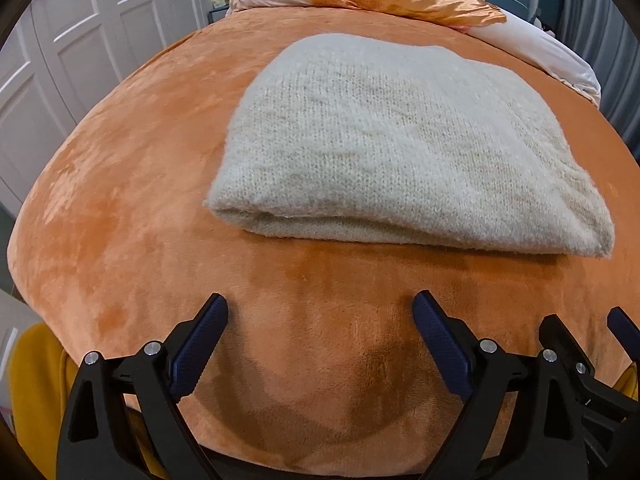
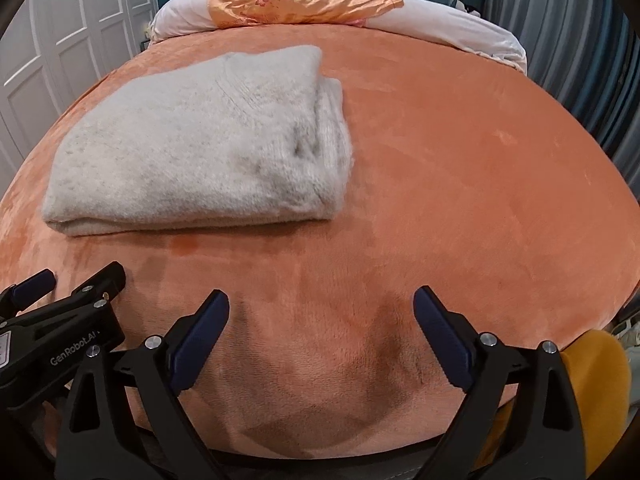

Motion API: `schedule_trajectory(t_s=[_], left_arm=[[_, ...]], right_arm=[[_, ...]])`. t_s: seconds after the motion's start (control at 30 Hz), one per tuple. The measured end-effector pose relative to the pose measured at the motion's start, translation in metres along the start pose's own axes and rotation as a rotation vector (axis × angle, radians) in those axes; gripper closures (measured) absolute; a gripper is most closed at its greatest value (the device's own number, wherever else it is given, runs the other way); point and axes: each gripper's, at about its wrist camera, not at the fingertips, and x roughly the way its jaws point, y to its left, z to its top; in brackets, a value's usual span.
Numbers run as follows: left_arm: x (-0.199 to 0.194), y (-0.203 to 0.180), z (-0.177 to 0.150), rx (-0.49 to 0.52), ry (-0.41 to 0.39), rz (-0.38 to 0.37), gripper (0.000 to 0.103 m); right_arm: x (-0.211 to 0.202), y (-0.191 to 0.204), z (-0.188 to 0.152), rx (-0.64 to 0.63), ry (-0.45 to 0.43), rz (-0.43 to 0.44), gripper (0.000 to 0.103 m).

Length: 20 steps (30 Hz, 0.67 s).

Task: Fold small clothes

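Observation:
A cream knitted garment [image 1: 396,148] lies folded into a thick rectangle on the orange plush bedcover [image 1: 132,216]. In the right wrist view the same folded garment [image 2: 200,144] sits at the left, its stacked edges showing on its right side. My left gripper [image 1: 320,308] hovers open above bare bedcover, short of the fold's near edge, nothing between its blue-padded fingers [image 1: 204,340]. My right gripper [image 2: 320,308] is open too, over bare cover to the right of the garment. Each gripper shows at the edge of the other's view.
An orange floral satin pillow [image 2: 296,0] and a white duvet [image 2: 460,32] lie at the head of the bed. White panelled wardrobe doors [image 1: 80,40] stand on the left, a grey curtain [image 2: 560,40] on the right. Mustard-yellow clothing [image 2: 592,380] shows at the near edge.

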Motion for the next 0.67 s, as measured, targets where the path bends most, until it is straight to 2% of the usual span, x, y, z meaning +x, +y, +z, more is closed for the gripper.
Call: schedule_trajectory(t_s=[0.67], left_arm=[[-0.026,-0.009,0.002,0.048,-0.051,0.065,0.013]], right_arm=[[-0.018,-0.005,0.002,0.026,-0.019,0.016,0.012]])
